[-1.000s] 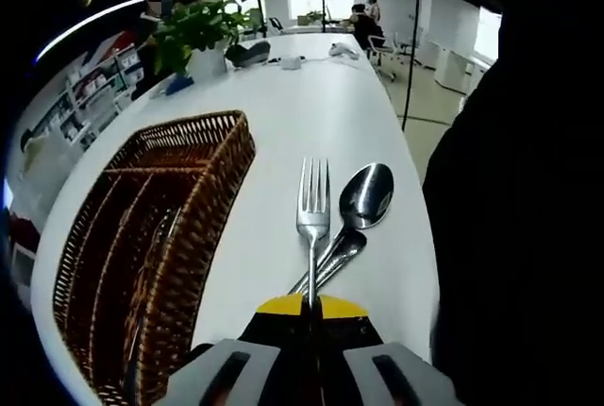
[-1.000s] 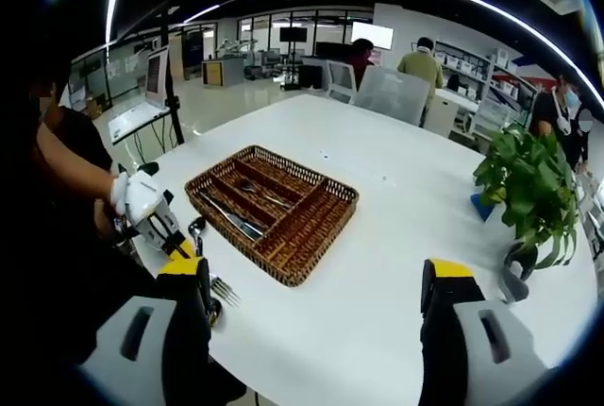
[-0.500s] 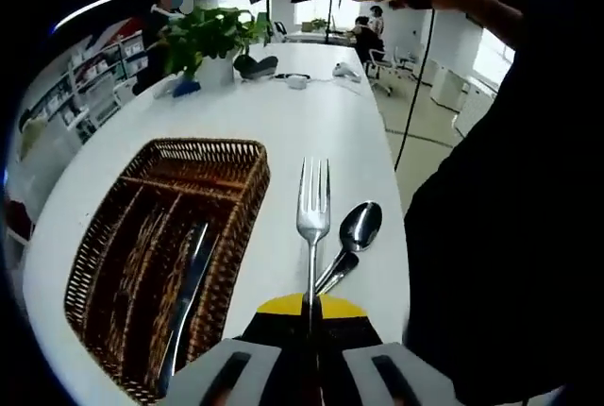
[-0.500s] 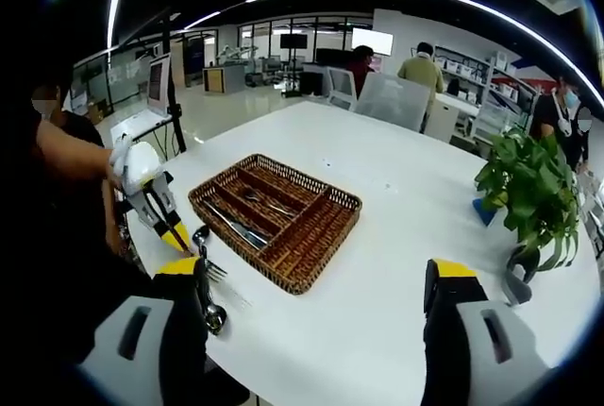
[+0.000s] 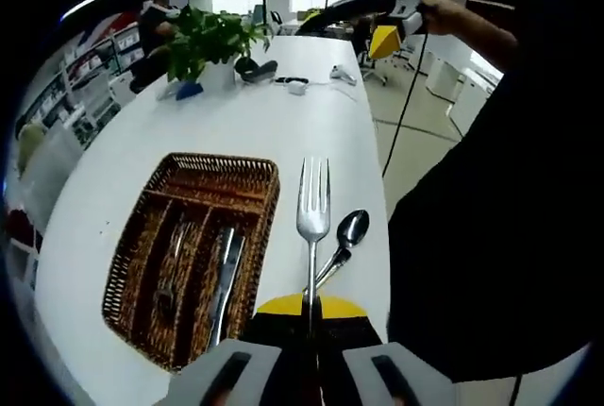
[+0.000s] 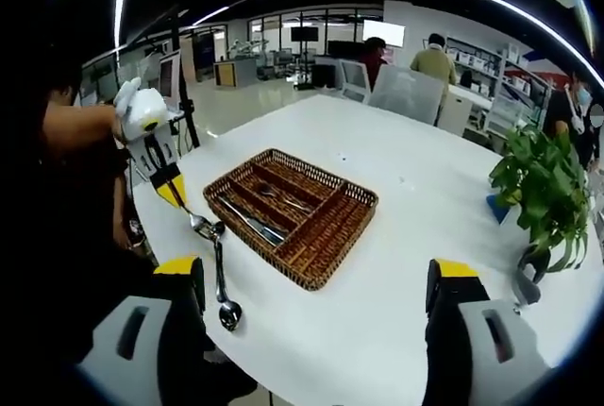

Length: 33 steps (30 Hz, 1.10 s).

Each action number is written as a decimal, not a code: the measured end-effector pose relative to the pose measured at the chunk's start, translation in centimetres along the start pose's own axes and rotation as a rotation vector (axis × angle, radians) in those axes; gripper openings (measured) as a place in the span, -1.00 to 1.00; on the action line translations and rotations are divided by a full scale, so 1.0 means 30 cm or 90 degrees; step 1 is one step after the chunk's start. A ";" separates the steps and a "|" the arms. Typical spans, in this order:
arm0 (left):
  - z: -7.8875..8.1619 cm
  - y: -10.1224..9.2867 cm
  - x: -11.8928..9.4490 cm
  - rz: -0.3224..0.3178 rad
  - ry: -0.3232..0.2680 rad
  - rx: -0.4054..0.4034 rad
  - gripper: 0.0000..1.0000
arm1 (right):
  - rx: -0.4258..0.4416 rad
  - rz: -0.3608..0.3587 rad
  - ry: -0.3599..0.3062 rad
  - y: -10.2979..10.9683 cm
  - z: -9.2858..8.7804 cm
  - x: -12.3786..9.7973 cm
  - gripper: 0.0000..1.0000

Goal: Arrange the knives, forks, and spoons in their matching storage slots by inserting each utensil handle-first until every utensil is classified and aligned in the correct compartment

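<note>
left claw (image 5: 311, 316) clamped on a fork (image 5: 312, 222), tines pointing up the frame, held above the white tabletop (image 5: 236, 118). spoon (image 5: 343, 242) lies on the tabletop just right of the fork, near the edge. wicker tray (image 5: 193, 250) at centre left, utensils in its slots. right claw (image 6: 316, 307) spread wide, holding nothing; tray at frame centre, potted plant (image 6: 547, 184) at right.

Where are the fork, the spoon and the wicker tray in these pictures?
fork (image 5: 312, 221): left gripper view, base of its tines.
spoon (image 6: 229, 312): right gripper view, its bowl, on the table.
wicker tray (image 6: 326, 264): right gripper view, its near rim.
</note>
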State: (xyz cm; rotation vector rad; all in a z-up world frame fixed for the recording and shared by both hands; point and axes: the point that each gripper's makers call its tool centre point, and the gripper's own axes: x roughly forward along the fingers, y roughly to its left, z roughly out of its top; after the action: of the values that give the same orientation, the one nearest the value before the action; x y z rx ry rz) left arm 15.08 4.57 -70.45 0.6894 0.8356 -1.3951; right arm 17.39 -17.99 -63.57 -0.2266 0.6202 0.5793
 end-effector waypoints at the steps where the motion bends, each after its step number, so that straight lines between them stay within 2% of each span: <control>1: 0.010 0.000 -0.014 0.001 -0.002 0.004 -1.00 | -0.002 0.003 -0.001 0.005 0.004 -0.001 0.99; 5: 0.054 0.004 -0.075 0.002 -0.002 0.027 -1.00 | -0.005 0.020 -0.003 0.024 0.008 -0.002 0.99; 7: 0.067 -0.004 -0.105 -0.007 0.000 0.030 -1.00 | -0.016 0.018 0.009 0.024 -0.001 -0.004 0.99; 11: 0.091 0.006 -0.143 0.004 -0.013 0.038 -1.00 | -0.022 0.013 0.012 0.018 -0.007 -0.005 0.99; 17: 0.104 0.020 -0.154 0.010 -0.023 0.054 -1.00 | -0.012 0.013 0.006 0.019 -0.001 0.002 0.99; 22: 0.084 0.035 -0.147 0.011 -0.004 0.061 -1.00 | -0.005 0.005 -0.010 0.013 0.019 -0.001 0.99; 28: 0.075 0.086 -0.143 0.018 0.000 0.067 -1.00 | -0.005 0.005 -0.003 0.015 0.008 0.001 0.99; 33: 0.079 0.155 -0.146 0.029 0.010 0.080 -1.00 | 0.004 0.001 -0.008 0.016 0.006 0.004 0.99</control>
State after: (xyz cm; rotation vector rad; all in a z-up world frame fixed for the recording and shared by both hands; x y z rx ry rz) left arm 19.99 5.38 -65.80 0.8124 0.7447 -1.4110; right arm 17.28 -17.47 -63.52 -0.2162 0.6106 0.5801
